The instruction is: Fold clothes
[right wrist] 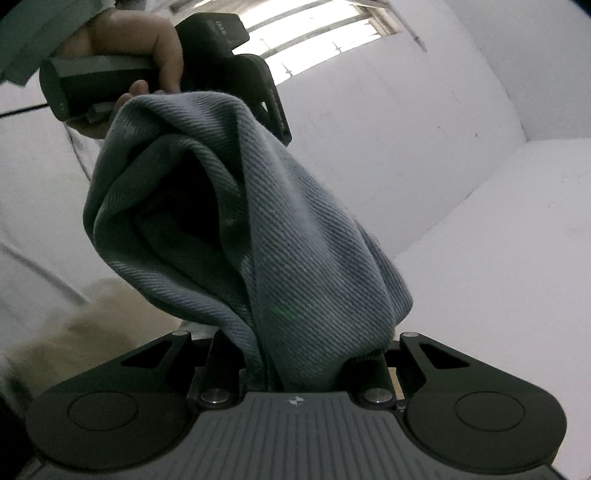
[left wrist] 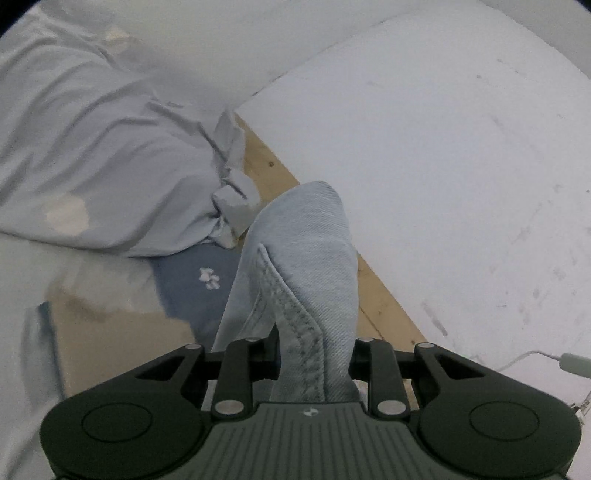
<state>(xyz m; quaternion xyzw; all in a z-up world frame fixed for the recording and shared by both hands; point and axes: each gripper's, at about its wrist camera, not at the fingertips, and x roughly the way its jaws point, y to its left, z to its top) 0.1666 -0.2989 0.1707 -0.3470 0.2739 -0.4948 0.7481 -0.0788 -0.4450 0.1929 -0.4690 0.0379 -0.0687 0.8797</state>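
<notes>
At far left of my left wrist view, a pile of pale grey clothing (left wrist: 103, 147) lies heaped and creased, with a darker blue garment (left wrist: 192, 284) bearing a small white motif partly under its lower edge. Just right of that, a strip of bare wood (left wrist: 266, 166) runs diagonally beside the white tabletop (left wrist: 461, 184). At centre, my left claw (left wrist: 314, 354) is closed tight on a fold of light-blue denim (left wrist: 306, 251); its stitched seam runs straight down between the fingers. The denim stands up from the claw, lifted clear of the surfaces beyond it. At lower right a thin cable (left wrist: 535, 358) lies on the tabletop.

In my right wrist view, upper left, a hand (right wrist: 147, 48) holds the other gripper's handle. At centre, my right claw (right wrist: 303, 365) is clamped on the same denim (right wrist: 258, 221), which rises in a bunched span to the other claw. A bright window (right wrist: 317, 33) is above.
</notes>
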